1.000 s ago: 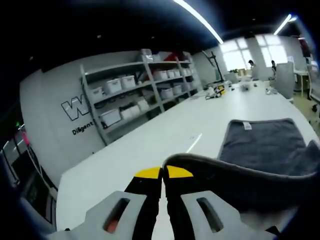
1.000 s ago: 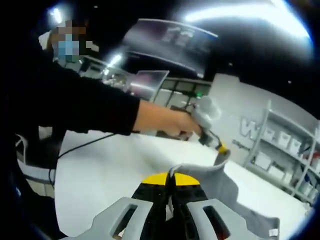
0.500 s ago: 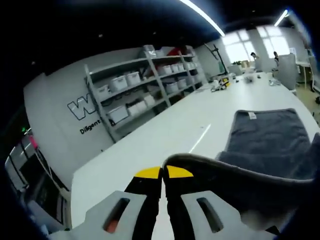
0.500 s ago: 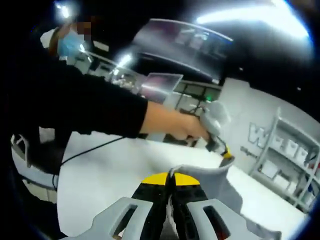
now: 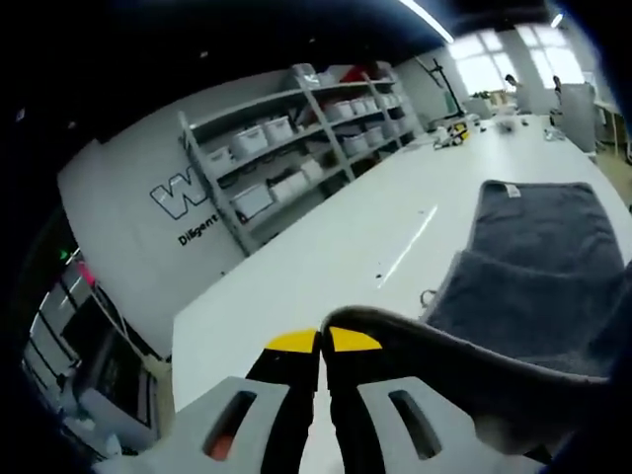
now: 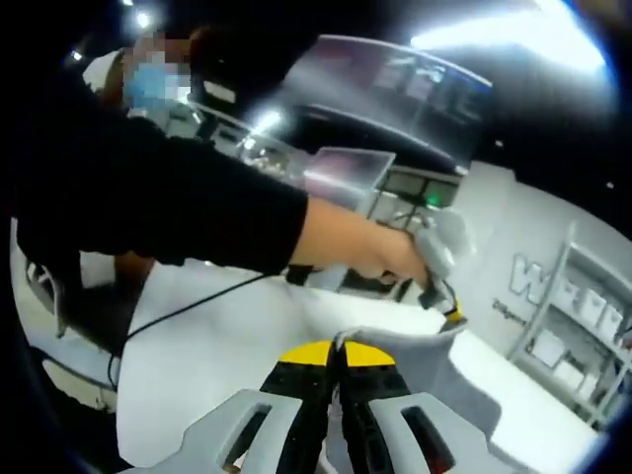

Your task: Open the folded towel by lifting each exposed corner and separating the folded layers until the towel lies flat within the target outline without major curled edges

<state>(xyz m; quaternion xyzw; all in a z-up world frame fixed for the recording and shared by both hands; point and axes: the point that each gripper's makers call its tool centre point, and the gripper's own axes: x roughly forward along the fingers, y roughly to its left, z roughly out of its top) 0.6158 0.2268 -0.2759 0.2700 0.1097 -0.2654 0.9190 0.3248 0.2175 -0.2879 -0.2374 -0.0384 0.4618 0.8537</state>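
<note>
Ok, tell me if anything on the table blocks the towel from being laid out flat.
Nothing visible does. Both grippers already hold the towel by its near edge, left gripper and right gripper with jaws shut on it. The white table around it looks bare; small items sit far off.

One grey towel (image 5: 538, 267), two grippers (image 5: 321, 341) (image 6: 336, 354), one white table (image 5: 326, 267), one shelf rack (image 5: 296, 148) at upper centre, one person's hand (image 6: 380, 259)

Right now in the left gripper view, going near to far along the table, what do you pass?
Left claw shut on the towel edge → grey towel on the white table → small yellow object at the far end.
</note>
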